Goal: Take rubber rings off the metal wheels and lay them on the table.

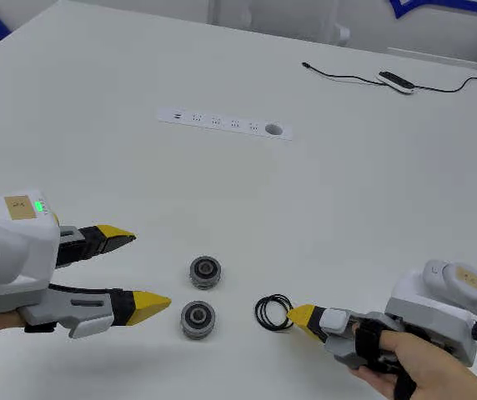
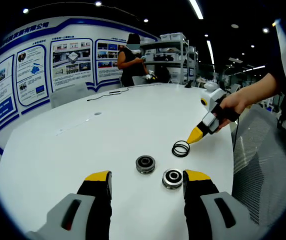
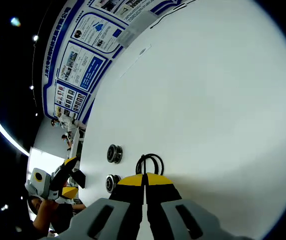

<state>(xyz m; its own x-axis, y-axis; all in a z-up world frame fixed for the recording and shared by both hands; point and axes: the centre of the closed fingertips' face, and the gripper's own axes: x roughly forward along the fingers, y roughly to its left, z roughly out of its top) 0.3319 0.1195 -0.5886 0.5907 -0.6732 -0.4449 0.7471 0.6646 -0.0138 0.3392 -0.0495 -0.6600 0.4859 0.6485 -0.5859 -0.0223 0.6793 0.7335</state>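
- I judged the step in hand to be the laying-down: the rubber rings [image 1: 261, 315] lay as a small black tangle of loops flat on the table [image 1: 347, 208], just to the right of the two wheels.
- My right gripper [image 1: 293, 314] had its jaws pressed together, the yellow tip touching the near edge of the loops. I could not tell whether a strand was nipped in the seam or merely lying against it.
- My left gripper [image 1: 151, 268] stood wide open and held nothing, its tips near the wheels but apart from them.
- The far wheel [image 1: 205, 271] and the near wheel [image 1: 198, 319] lay flat side by side, close together but not touching. Whether any ring was left in their grooves was too small for me to tell.
- As I judged it, the next move called for drawing the right tip clear of the loops without dragging them, then steadying one wheel with the left jaws if a ring remained on it.
- Room was ample: bare tabletop ran ahead to a power strip [image 1: 222, 122] and a cable [image 1: 347, 77], both well apart from the work.
- In the left gripper view the table's edge ran near the hand holding my right gripper, so I reckoned there was less room on that side.
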